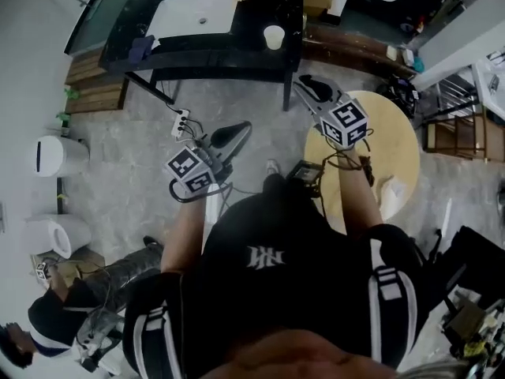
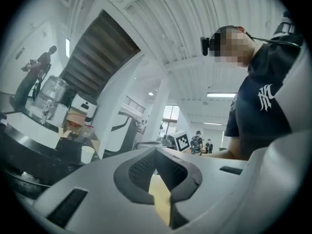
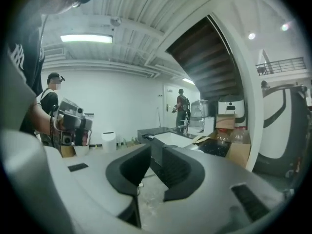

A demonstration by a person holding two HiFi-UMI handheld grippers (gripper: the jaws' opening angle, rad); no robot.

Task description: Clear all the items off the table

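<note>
Both grippers are held up at chest height in the head view, above the floor. My left gripper (image 1: pixel 231 135) is shut, its black pads (image 2: pixel 141 168) meeting at the tip with nothing between them. My right gripper (image 1: pixel 309 86) hangs by the near edge of the round wooden table (image 1: pixel 394 136); its jaws stand a narrow slit apart and hold nothing. A small white object (image 1: pixel 390 188) lies on the round table. A white cup (image 1: pixel 274 36) stands on the black table (image 1: pixel 260 14) ahead, also seen as the cup (image 2: pixel 87 154) left of the left jaws.
The black table carries a white tray (image 1: pixel 193 16) and a cardboard box (image 3: pixel 239 152). A power strip (image 1: pixel 181 122) lies on the stone floor. White bins (image 1: pixel 51 155) stand at the left wall. Another person (image 1: pixel 47 322) crouches at lower left; people stand in the background.
</note>
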